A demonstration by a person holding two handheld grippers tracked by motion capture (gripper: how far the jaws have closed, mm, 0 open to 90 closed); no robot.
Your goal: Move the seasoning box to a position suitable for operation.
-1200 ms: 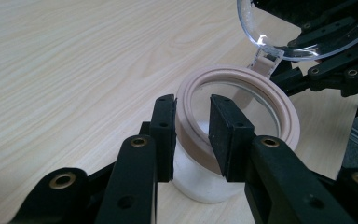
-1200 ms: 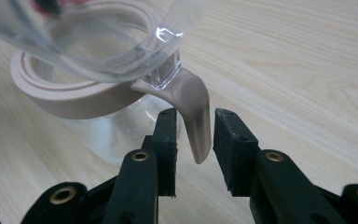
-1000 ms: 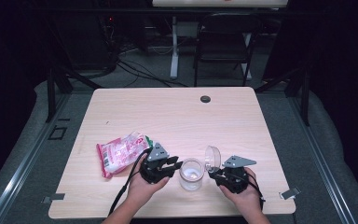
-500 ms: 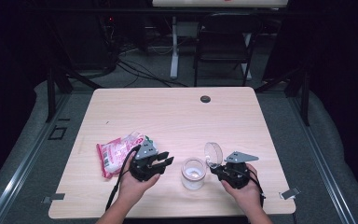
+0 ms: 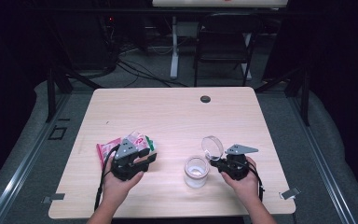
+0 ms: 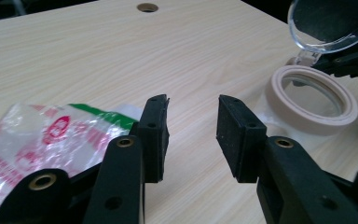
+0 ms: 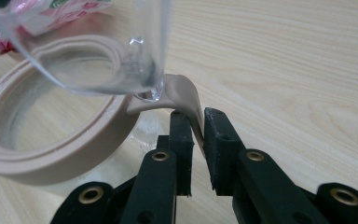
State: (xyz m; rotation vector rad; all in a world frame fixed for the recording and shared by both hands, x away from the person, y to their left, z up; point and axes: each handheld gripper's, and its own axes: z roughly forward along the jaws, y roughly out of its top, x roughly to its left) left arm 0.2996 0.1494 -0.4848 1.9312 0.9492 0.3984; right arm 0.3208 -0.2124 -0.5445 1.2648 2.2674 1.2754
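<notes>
While your right hand-held gripper (image 7: 195, 122) clamped the jar's lid tab (image 7: 186, 100) open, your left hand-held gripper (image 6: 192, 126) had just been opening, empty, the snack packet (image 6: 42, 140) at its nine o'clock.

Evenly lit from overhead on the pale table (image 5: 177, 116), dark and murky around it in the high view, soft and low in detail throughout, with glare on the clear lid (image 7: 98, 42) and blurred near jaws at the bottom edges.

snack packet (image 5: 126, 145) lies on table (image 5: 177, 112), left of jar (image 5: 196, 171).
</notes>
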